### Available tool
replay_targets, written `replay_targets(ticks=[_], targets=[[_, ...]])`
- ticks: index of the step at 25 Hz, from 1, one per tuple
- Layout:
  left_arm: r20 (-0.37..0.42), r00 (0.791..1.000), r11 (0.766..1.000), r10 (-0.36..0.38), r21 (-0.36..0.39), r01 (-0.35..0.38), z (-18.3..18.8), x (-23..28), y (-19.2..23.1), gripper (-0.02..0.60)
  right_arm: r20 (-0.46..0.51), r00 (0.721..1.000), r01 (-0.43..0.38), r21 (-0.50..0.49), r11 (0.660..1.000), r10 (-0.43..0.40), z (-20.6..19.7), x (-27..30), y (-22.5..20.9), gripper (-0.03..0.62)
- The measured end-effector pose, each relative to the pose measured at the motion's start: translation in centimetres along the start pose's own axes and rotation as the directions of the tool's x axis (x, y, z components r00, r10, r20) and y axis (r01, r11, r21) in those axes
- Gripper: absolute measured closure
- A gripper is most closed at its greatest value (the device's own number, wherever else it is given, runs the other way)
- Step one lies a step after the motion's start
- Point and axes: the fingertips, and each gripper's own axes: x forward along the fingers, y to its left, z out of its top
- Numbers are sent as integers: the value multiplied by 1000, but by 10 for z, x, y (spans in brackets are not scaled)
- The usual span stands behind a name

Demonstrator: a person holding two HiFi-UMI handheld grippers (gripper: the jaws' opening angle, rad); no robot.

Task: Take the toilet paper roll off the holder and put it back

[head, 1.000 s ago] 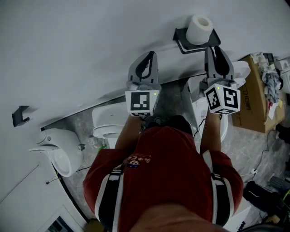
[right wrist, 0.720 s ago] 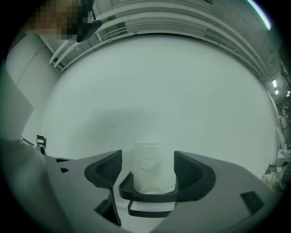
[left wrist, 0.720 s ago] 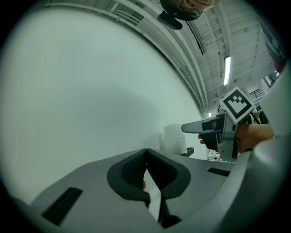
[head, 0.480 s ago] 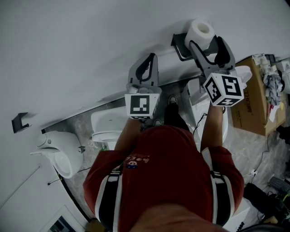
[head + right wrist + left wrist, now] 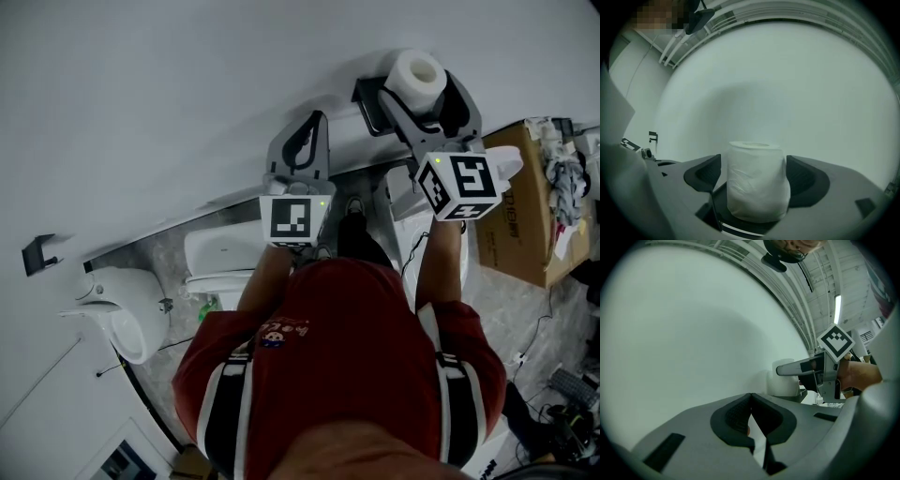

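A white toilet paper roll (image 5: pixel 415 77) stands upright on a black wall holder (image 5: pixel 367 95). My right gripper (image 5: pixel 424 91) reaches level towards the wall. It is open, its jaws have just been opening, and they now straddle the roll. In the right gripper view the roll (image 5: pixel 757 182) sits between the two dark pads (image 5: pixel 708 174) without being squeezed, on the holder shelf (image 5: pixel 740 226). My left gripper (image 5: pixel 312 120) is shut and empty, left of the holder and facing bare wall. The left gripper (image 5: pixel 751 397) view shows the roll (image 5: pixel 783 385) off to its right.
The white wall (image 5: pixel 187 103) is close ahead. Below it stand a toilet (image 5: pixel 220 258) and a white urinal-like fixture (image 5: pixel 122 314). A cardboard box (image 5: pixel 530 211) with clutter stands at the right. A small black hook (image 5: pixel 37 251) is fixed to the wall at far left.
The right gripper went from shut just below the roll to wide open, and moved forward so its jaws flank the roll. The left gripper shifted slightly and stayed shut.
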Motion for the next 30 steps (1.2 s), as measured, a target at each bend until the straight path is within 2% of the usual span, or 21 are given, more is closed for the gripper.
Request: replay_targets(ticks=[5,8,9,30], targets=[[-18,1000,1000,7,7,-7,-6,3,1,563,2,1000,17,-14,1000,-17,-2,4,-4,168],[-15,1000,1000,12,3,-12,-6,3,1,563,12,999,37,-21,999,-37,-2,2,-8,253],[-19,1000,1000,13,3,-13,-7,3,1,563,15,999,41,-21,999,-41,-2,2,-8,258],[-9,1000,1000,23,-11,-23,0,-13,8,563,51,996,73,-22,997,-71,9,-8,-2,267]])
